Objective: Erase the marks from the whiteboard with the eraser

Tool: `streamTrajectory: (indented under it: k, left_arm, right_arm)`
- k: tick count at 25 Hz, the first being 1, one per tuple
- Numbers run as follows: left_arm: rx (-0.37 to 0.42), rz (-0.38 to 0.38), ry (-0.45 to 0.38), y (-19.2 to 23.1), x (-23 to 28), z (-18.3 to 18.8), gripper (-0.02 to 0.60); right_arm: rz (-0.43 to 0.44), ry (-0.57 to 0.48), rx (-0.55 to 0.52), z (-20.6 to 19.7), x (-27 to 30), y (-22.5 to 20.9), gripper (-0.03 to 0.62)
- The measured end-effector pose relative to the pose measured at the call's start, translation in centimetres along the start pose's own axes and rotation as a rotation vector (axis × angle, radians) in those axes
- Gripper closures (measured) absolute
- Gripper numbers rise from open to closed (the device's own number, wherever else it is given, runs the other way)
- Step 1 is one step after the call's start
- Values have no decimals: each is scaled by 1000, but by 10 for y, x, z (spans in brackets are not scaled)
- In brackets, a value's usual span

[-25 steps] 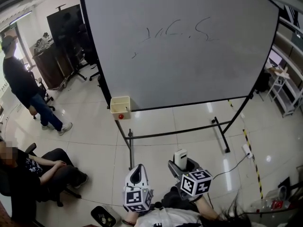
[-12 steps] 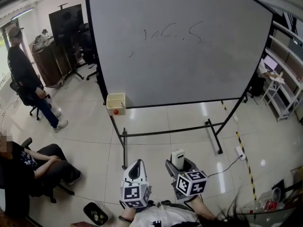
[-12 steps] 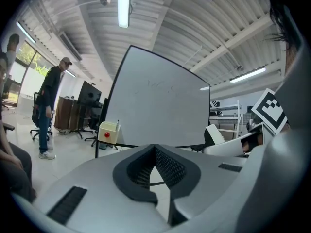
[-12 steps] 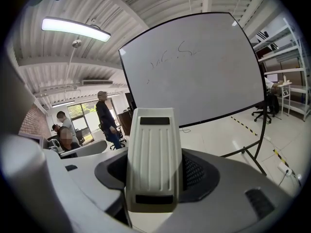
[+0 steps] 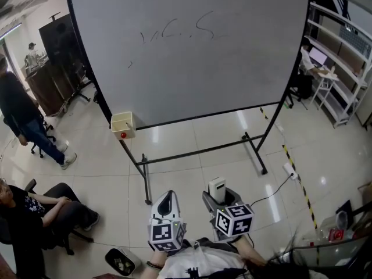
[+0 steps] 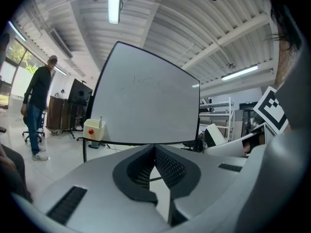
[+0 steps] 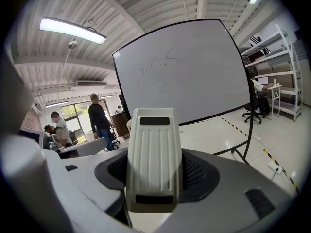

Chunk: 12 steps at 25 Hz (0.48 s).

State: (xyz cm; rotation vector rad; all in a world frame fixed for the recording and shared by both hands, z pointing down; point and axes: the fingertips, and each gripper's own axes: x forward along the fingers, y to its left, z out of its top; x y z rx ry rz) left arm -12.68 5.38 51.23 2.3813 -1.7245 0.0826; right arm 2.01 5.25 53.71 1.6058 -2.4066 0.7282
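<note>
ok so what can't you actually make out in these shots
- marks on the whiteboard: too small and faint to read in any view
- eraser wiping face: the right gripper view shows only its ribbed back
- tray: contents too small to tell in the head and left gripper views

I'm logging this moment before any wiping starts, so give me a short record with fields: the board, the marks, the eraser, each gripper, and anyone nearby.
Whiteboard: upright on a black floor stand, ahead of the grippers
Marks: faint scribbles near the top edge, not yet erased
Eraser: white, clamped between the right gripper fingers, apart from the board
Left gripper: fingers together, nothing between them
Cream box: hangs at the board's lower left corner
Bystanders: standing person and seated person, both left of the board
</note>
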Motion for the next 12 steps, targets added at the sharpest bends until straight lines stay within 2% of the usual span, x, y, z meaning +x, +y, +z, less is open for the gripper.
streamTrajectory:
  k: [4, 12]
  left_arm:
    - [9, -12, -5, -11, -1, -3, 586]
    - [13, 14, -9, -12, -9, 1, 586]
  right_arm:
    - [4, 1, -3, 0, -4, -6, 315]
    - [19, -4, -14, 2, -5, -3, 315]
